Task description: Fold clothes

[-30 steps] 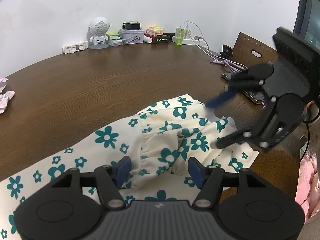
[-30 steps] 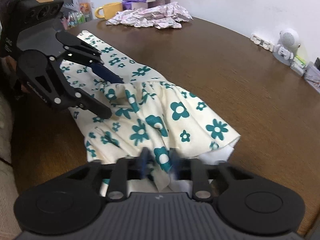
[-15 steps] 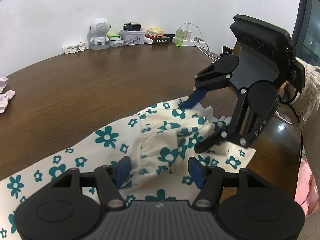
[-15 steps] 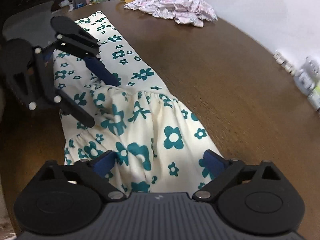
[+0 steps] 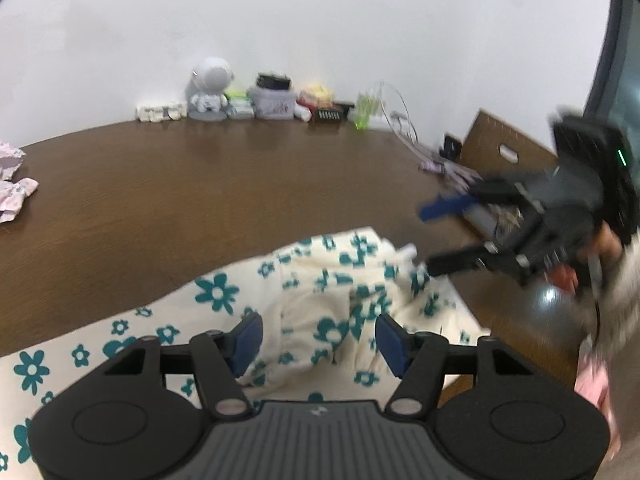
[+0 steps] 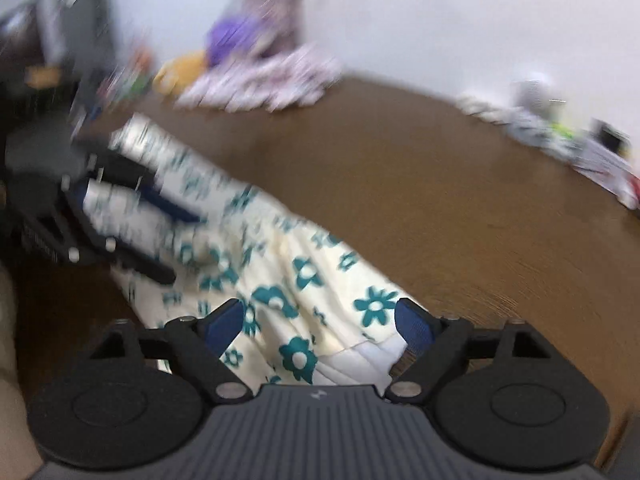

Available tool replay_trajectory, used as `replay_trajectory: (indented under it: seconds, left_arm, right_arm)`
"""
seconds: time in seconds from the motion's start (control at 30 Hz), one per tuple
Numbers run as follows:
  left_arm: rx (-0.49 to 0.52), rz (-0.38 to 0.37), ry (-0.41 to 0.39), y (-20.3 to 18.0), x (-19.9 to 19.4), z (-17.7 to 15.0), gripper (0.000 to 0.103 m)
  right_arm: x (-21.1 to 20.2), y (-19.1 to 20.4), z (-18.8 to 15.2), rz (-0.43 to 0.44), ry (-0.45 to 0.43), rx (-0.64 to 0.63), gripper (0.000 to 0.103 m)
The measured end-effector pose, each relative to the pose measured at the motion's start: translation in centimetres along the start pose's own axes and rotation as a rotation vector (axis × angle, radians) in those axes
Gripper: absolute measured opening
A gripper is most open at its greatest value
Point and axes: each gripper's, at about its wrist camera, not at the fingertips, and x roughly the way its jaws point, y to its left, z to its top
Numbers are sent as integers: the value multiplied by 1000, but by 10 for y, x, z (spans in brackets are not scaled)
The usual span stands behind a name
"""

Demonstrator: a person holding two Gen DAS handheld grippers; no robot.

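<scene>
A cream garment (image 5: 320,280) printed with teal flowers lies bunched on the brown wooden table (image 5: 200,184). My left gripper (image 5: 320,340) is open, its blue pads either side of the gathered part of the cloth. My right gripper (image 5: 427,240) is open too, hovering at the garment's right end with nothing between its fingers. In the blurred right wrist view, the right gripper (image 6: 320,324) stands wide open over the garment's (image 6: 304,272) hem, and the left gripper (image 6: 182,247) shows further along the cloth.
A white robot figure (image 5: 210,88), small boxes (image 5: 272,100) and cables (image 5: 404,124) line the far wall. A wooden chair back (image 5: 500,148) stands at the right. A pile of pink-patterned clothes (image 6: 264,80) and a yellow mug (image 6: 184,68) sit at the table's far end.
The right gripper, shut on the garment's edge a second ago, has opened and pulled back to the right. The left gripper stayed open over the cloth and rose slightly.
</scene>
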Motion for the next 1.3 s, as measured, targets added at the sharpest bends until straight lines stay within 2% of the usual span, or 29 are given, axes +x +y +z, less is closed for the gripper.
replay_trajectory:
  seconds: [0.1,0.13,0.17,0.2,0.3,0.4,0.57,0.73,0.83,0.93,1.1,1.17,1.3]
  left_arm:
    - [-56,7,-27,7,-1,4,60]
    - [-74,8,-29,10,1,5,59]
    - [-91,9,-28,13,3,6,59]
    - [-104,7,-23,15,5,7,59]
    - [-124,-14,14,16,15,5,56]
    - [-99,-29,42,13,25,1,53]
    - [-12,-12,53,3,28,-5,52]
    - [154,38,54,-15,29,-15,51]
    - [129,31,33,-14,24,-13,52]
    - [104,23,12,-13,20,-11,54]
    - [62,11,-22,-11,12,-7,55]
    - [44,2,-50,-10,7,-3,55]
    - [31,10,-70,-13,7,5,55]
  right_arm:
    - [-23,4,-16,-57,-91,110,83]
    - [-26,12,-23,-81,-93,117,82]
    - [-27,19,-29,-101,-85,117,76]
    - [-28,25,-35,-121,-76,117,64]
    - [-25,38,-48,-159,-39,131,44]
    - [-15,45,-58,-182,0,150,33]
    - [2,49,-53,-241,-3,173,25]
    - [18,43,-44,-263,-47,221,25]
    - [22,41,-45,-274,-69,239,25]
    - [20,41,-48,-289,-89,281,30]
    - [1,42,-64,-317,-173,414,49]
    - [-7,43,-73,-325,-211,477,53]
    - [-20,46,-92,-328,-263,601,70]
